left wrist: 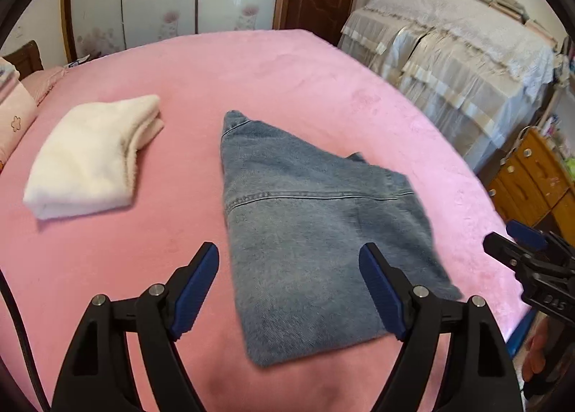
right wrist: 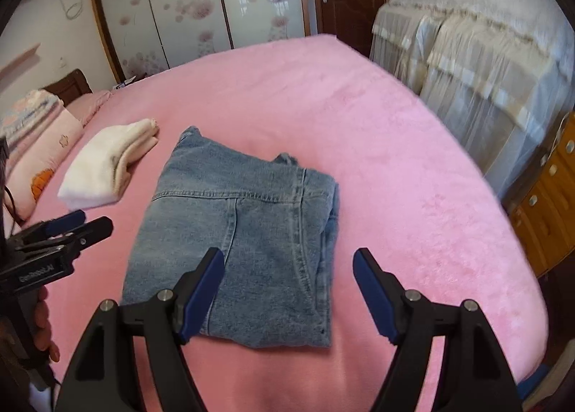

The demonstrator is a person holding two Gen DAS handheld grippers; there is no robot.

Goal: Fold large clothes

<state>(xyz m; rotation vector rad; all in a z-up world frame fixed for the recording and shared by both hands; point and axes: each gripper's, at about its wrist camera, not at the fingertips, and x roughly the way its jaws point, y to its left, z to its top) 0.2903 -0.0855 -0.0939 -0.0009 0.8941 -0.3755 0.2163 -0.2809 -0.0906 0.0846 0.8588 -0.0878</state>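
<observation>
Folded blue jeans [left wrist: 305, 218] [right wrist: 244, 232] lie flat on the pink bed [left wrist: 251, 74] [right wrist: 395, 160], in a compact bundle with seams showing. My left gripper [left wrist: 289, 264] hovers above their near edge, open, with nothing between its blue pads. My right gripper [right wrist: 289, 268] also hangs above the jeans, open and empty. Each gripper shows at the edge of the other's view: the right gripper [left wrist: 503, 246] at the right, the left gripper [right wrist: 90, 225] at the left. A folded white fleece garment [left wrist: 93, 156] [right wrist: 107, 164] lies to the left of the jeans.
Pink pillows [right wrist: 39, 146] sit at the bed's left end. A lace-covered piece of furniture [left wrist: 460, 63] [right wrist: 478, 52] stands along the right. A wooden drawer cabinet [left wrist: 532, 178] [right wrist: 546, 210] is beside the bed's right edge. A wardrobe with sliding floral doors and a brown door stand behind.
</observation>
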